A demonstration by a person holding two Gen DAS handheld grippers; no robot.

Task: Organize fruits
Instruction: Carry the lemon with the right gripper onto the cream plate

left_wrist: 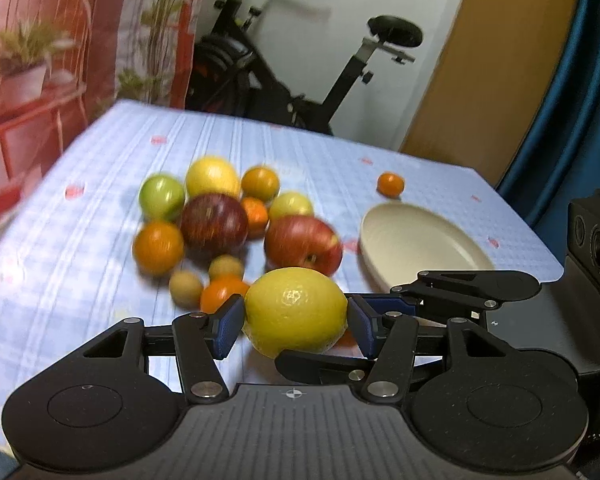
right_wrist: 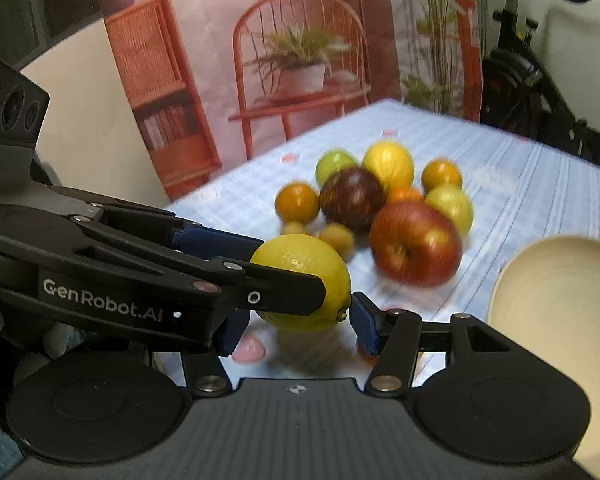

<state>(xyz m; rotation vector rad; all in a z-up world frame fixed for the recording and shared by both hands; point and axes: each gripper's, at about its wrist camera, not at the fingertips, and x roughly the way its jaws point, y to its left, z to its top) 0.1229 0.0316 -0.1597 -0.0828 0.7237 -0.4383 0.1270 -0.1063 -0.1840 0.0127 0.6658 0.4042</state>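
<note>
Round yellow lemon [left_wrist: 295, 310] held above the blue checked cloth-covered surface [left_wrist: 80, 240], pinched between the pads of both the left claw [left_wrist: 296, 326] and right claw [right_wrist: 300, 320] at once. Best handed over cleanly: one grip eased off before carrying toward the cream shallow plate [left_wrist: 424, 244]

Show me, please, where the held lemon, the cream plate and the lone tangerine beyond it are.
held lemon [left_wrist: 296, 310], left wrist view, on its front peel.
cream plate [left_wrist: 424, 246], left wrist view, on its bare inner face.
lone tangerine [left_wrist: 390, 184], left wrist view, on its middle.
</note>
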